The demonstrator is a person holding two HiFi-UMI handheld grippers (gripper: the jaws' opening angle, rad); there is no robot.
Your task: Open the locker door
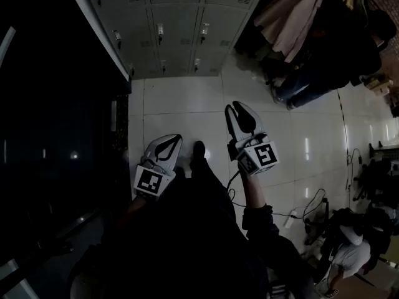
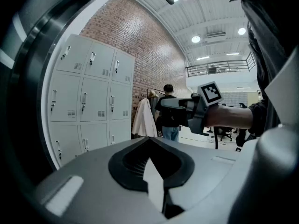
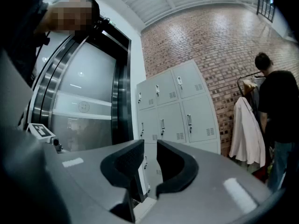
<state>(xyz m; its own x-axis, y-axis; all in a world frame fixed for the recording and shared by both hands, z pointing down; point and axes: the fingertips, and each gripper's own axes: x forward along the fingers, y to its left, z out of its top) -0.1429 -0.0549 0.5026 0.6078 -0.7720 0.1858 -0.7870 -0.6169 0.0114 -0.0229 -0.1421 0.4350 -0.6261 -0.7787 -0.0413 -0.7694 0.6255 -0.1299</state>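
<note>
— Up at twelve o'clock, what is showing?
— Grey lockers are standing along the wall, every door shut, well apart from both claws.
— And the claws?
— Left gripper, near eight o'clock, is pressing its jaws together, empty. Right gripper, near three o'clock, is hovering with jaws slightly spread, nothing between.

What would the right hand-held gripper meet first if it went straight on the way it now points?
Most likely the pale grey metal locker bank, around its lower doors, which show between the open, empty jaws of the right hand-held gripper. Nothing else shows in between, though depth is unclear.
</note>
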